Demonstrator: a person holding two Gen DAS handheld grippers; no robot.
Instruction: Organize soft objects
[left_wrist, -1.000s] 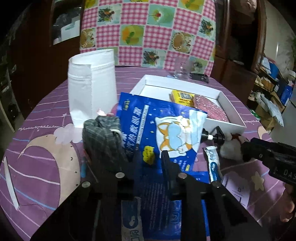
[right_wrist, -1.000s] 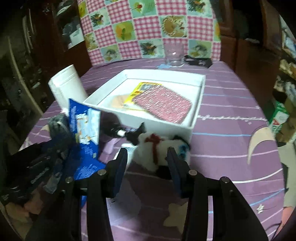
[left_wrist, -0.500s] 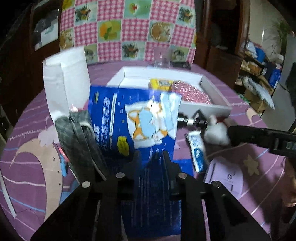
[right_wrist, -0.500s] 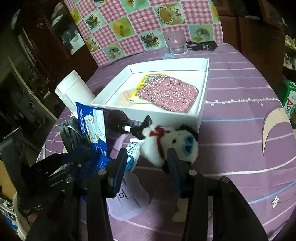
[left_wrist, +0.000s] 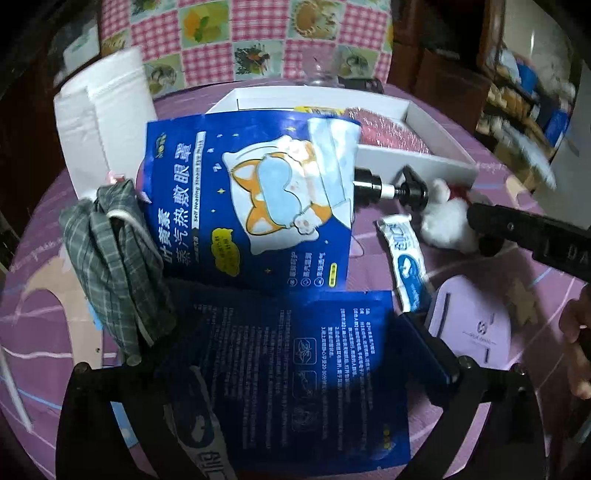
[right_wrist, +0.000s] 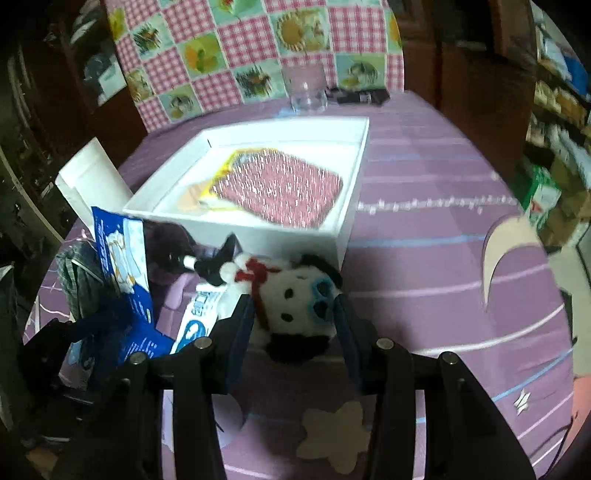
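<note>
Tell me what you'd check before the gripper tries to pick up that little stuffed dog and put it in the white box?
1. Stuffed dog between the right gripper fingers: ok.
2. Fingers closed on the dog: not ok, gaps show on both sides.
3. Room in the white box: ok, bare floor beside the pink sponge.
4. Pump bottle clear of the dog: not ok, nozzle touches it.
5. Left gripper free of the blue packet: ok, jaws opening wide.
</note>
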